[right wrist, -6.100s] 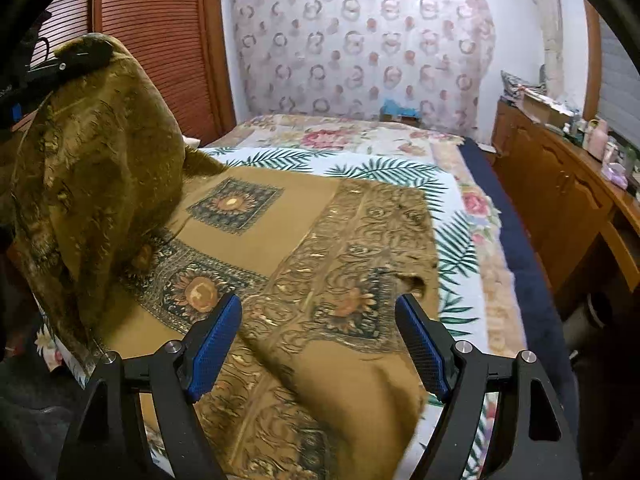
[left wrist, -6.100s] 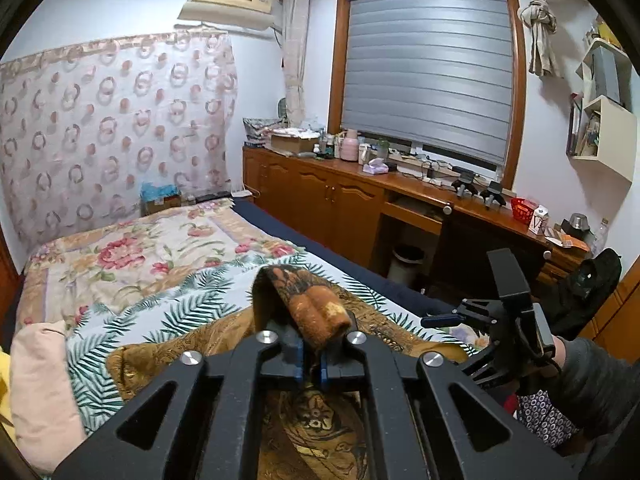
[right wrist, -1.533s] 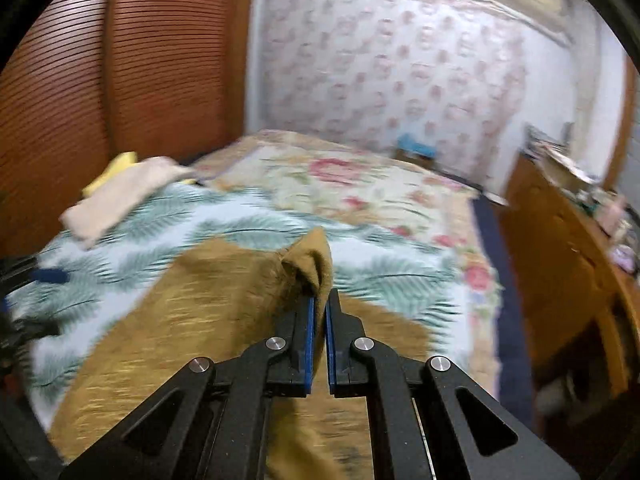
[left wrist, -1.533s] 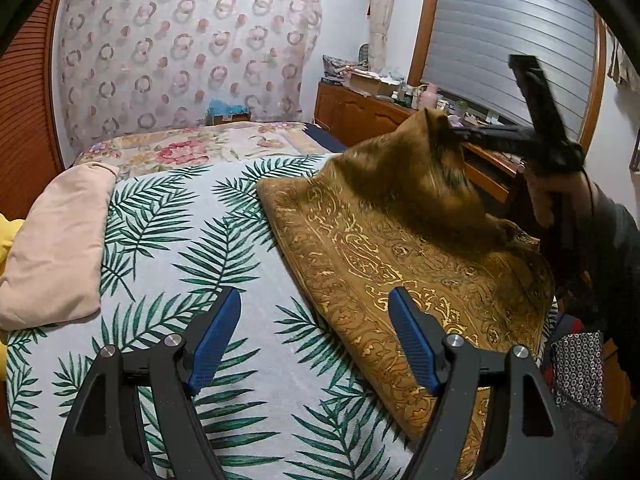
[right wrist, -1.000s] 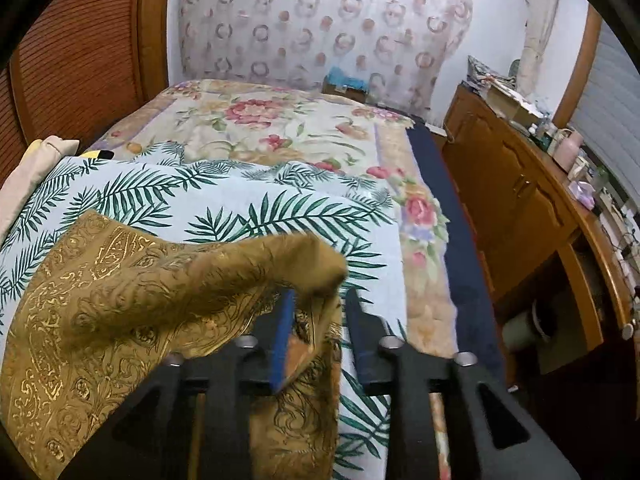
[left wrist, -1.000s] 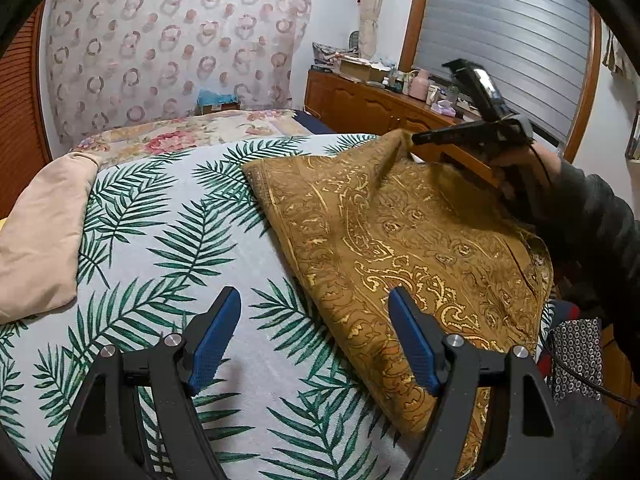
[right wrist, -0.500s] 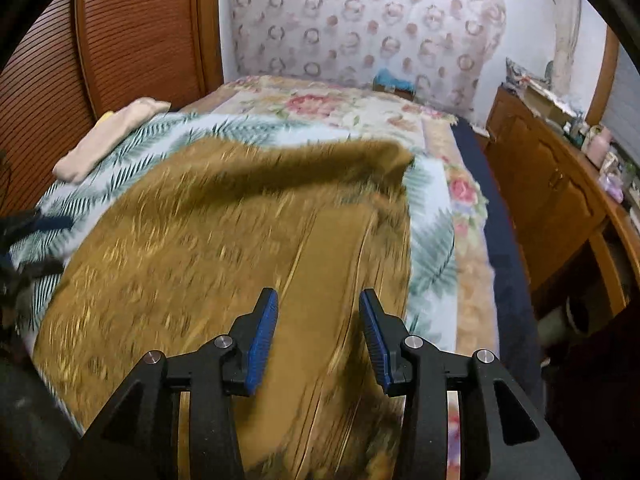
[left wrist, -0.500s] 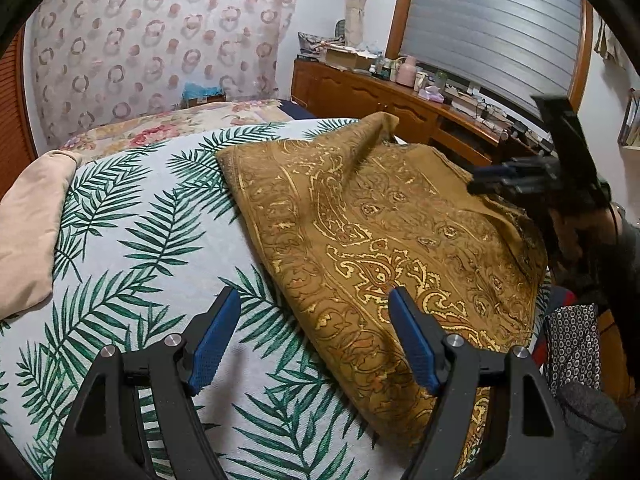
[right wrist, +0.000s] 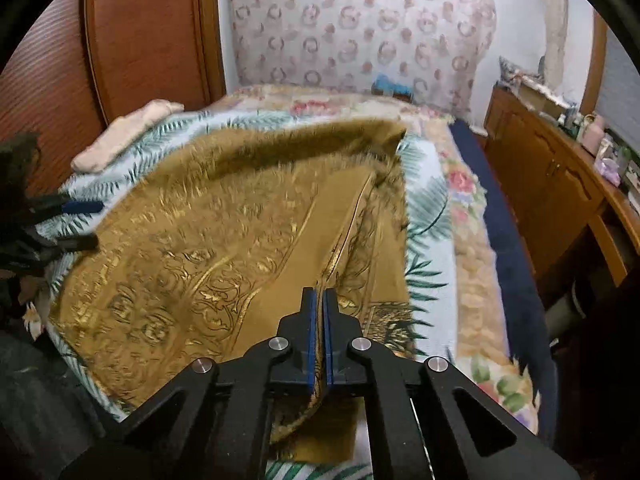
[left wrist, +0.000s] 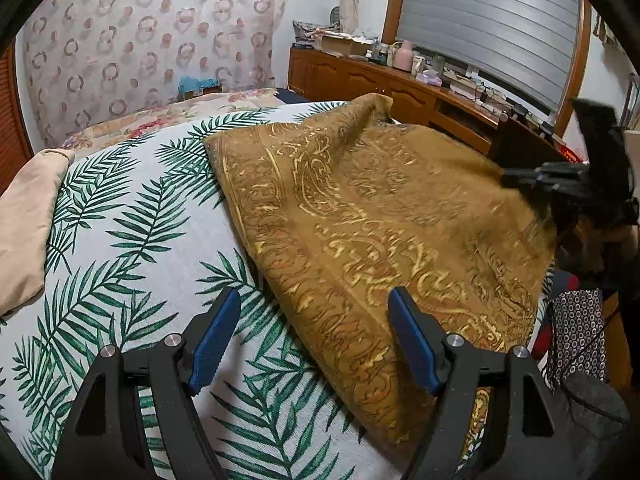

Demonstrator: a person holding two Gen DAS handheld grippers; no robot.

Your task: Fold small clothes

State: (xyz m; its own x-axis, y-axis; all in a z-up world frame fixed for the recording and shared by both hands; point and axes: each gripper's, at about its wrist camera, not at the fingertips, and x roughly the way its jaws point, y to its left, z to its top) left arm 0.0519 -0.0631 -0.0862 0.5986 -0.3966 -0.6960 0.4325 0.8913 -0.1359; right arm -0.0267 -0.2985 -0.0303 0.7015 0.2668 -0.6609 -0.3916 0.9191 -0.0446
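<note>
A home bedroom: a bed (left wrist: 132, 216) with a palm-leaf cover, a slatted wooden wardrobe (right wrist: 132, 40), a cluttered wooden counter (left wrist: 400, 88) beneath a shuttered window (left wrist: 492, 28).

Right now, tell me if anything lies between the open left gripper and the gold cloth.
Nothing visible does. The left gripper is open above the palm-print bedspread, and the gold cloth has its near edge lying between the fingers, with only bare bedspread beside it. The right gripper is shut on the cloth's other side.
</note>
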